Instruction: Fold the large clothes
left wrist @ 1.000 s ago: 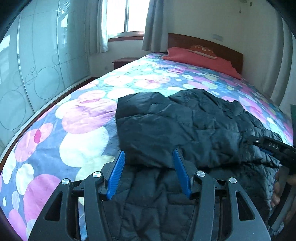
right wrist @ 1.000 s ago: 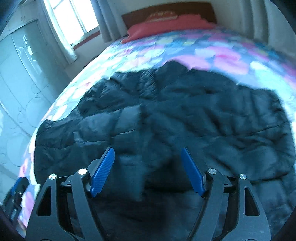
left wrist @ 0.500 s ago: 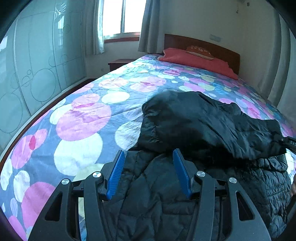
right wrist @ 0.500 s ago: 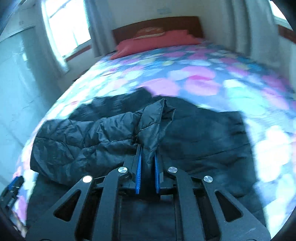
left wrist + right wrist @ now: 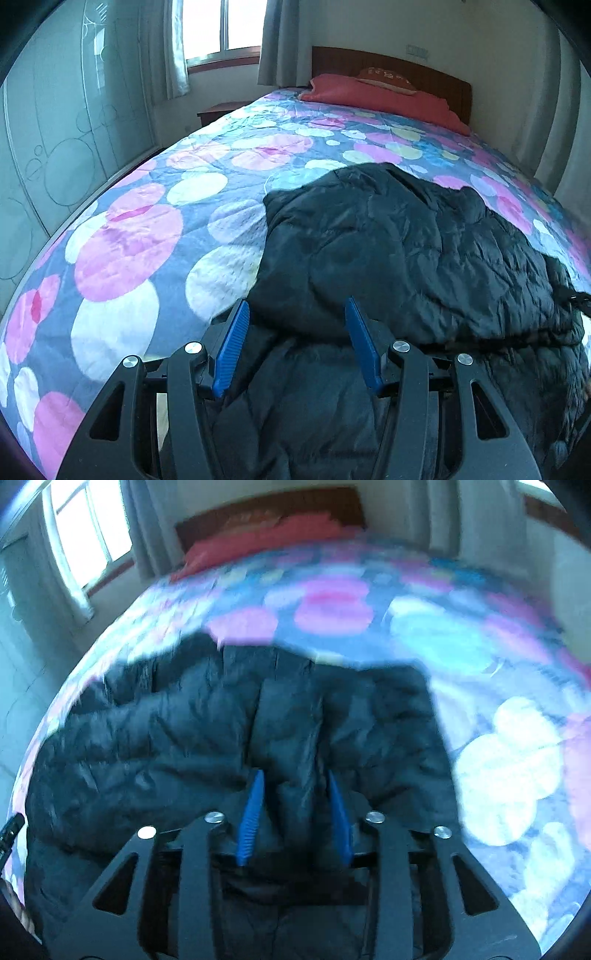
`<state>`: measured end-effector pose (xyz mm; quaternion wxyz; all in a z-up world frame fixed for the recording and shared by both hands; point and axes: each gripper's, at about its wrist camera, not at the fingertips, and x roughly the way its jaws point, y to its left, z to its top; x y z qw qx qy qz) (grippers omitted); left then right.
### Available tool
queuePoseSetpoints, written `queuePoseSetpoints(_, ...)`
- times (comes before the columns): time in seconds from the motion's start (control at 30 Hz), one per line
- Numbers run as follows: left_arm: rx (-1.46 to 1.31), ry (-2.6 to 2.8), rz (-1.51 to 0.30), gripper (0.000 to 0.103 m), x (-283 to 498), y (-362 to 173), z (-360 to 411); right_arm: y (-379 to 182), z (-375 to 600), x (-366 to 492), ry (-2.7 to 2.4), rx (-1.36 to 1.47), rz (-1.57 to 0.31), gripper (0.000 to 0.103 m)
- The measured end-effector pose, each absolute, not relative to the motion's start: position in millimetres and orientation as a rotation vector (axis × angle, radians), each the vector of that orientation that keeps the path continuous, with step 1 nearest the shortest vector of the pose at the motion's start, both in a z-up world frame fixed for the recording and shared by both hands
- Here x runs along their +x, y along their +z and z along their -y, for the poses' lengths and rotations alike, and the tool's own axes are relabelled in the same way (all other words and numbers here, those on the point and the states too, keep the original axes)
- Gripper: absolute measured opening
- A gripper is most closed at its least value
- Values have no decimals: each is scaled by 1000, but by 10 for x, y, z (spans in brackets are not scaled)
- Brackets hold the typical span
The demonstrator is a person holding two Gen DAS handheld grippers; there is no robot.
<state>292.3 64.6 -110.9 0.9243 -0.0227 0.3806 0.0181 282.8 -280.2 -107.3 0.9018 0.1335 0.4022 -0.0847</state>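
Black puffer jacket [image 5: 406, 258] lies on the bed [image 5: 147, 240], near its foot end, with one part laid over the lower body so there's a thick doubled layer on top. I read this as mid-fold: one side or sleeve brought in, more folds to go

Left gripper [image 5: 295, 332]: blue pads wide apart, nothing between them but jacket below. It hangs just above the left edge of the doubled layer, holding nothing. I judge it's parked there to pin or catch that edge next

Right gripper [image 5: 295, 812]: view is motion-blurred. Pads partly apart, a ridge of jacket fabric standing up between them. Can't tell whether the pads touch the fabric or have let go; the gap looks too wide for a firm pinch on thin cloth, but puffer fabric is bulky, so I leave it undecided

Red pillow [image 5: 380, 96] and headboard [image 5: 388, 66] sit at the far end, well apart from the jacket

Puffy fill will spring back, so folds likely need pressing down
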Motion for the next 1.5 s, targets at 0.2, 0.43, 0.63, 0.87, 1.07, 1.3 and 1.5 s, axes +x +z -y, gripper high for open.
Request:
queuePoseSetpoints(0.2, -36, 57, -772, 54, 3400, -1099, -583, -857, 2504, 3059, -119, 235, -755, 43)
queuePoseSetpoints(0.43, 43, 105, -879, 56, 3844, -1505, -502, -1321, 2297, 3567, -112, 146, -859, 43)
queuePoseSetpoints(0.63, 83, 126, -871, 56, 3822, -1553, -452, -1396, 2330, 3619, -84, 158, -903, 42)
queuePoseSetpoints(0.87, -41, 79, -718, 58, 3563, -1031, -345, -962, 1980, 3543, -34, 122, -789, 46)
queuePoseSetpoints(1.07, -1, -36, -884, 58, 3829, -1472, 112, -1355, 1597, 3801, 10, 70, -889, 50)
queuePoseSetpoints(1.3, -22, -43, -915, 58, 3881, -1466, 46, -1271, 1642, 3656, 18, 79, -870, 49)
queuePoseSetpoints(1.5, -82, 3, -817, 58, 3325, -1160, -422, -1014, 2126, 3009, -77, 67, -778, 51)
